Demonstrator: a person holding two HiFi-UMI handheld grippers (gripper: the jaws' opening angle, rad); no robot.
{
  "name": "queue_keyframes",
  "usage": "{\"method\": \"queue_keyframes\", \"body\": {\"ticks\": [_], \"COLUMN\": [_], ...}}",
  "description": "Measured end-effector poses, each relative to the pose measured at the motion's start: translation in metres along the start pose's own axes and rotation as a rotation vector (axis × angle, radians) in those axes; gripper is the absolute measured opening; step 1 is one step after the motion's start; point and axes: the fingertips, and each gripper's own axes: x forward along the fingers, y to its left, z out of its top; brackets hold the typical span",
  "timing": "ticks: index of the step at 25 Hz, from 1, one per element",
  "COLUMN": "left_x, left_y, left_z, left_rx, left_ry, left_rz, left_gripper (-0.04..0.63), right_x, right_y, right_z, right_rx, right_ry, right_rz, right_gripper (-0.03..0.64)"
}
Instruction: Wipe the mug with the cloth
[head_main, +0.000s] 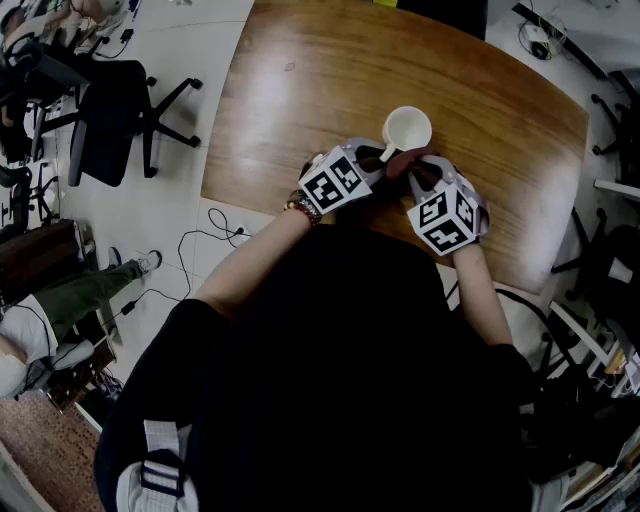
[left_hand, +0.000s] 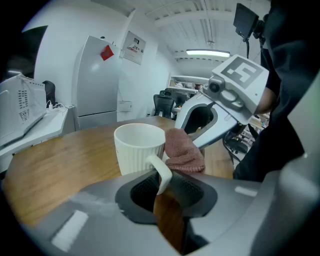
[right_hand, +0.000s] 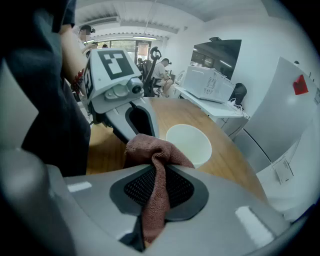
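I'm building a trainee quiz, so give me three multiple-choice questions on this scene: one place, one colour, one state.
1. Where is the cloth? A) inside the mug B) beside the mug, by its handle C) flat on the floor
2. What colour is the mug? A) blue B) white C) black
3. What is the left gripper doing? A) shut on the mug's handle B) hanging open C) gripping the cloth
Answers: 1 B, the left gripper view shows it beside the handle; 2 B, white in every view; 3 A, its fingers clamp the handle.
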Motion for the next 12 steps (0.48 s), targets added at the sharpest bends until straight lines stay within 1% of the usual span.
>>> {"method": "queue_keyframes", "body": {"ticks": [3,6,12], "left_x": [0.000,0.000,-0.003], "left_y": [0.001,0.000,0.002], "left_z": [-0.001,0.001,0.001], "left_rx": [0.015,0.019,0.010], "left_ry": [0.006,0.004,-0.007], "left_rz": [0.001,0.002,-0.016], "left_gripper": [0.077,0.075,0.075], "right_x": [0.015,0.027,0.036], "right_y": [0.000,-0.001,-0.006], "right_z": [-0.015,-0.030,-0.035], "right_rx": [0.011,0.047,0.090], "right_ry": [0.043,0.064,0.076], "right_rz": [-0.002,-0.004,-0.003], "right_gripper": [0.054,0.054,0.054]}}
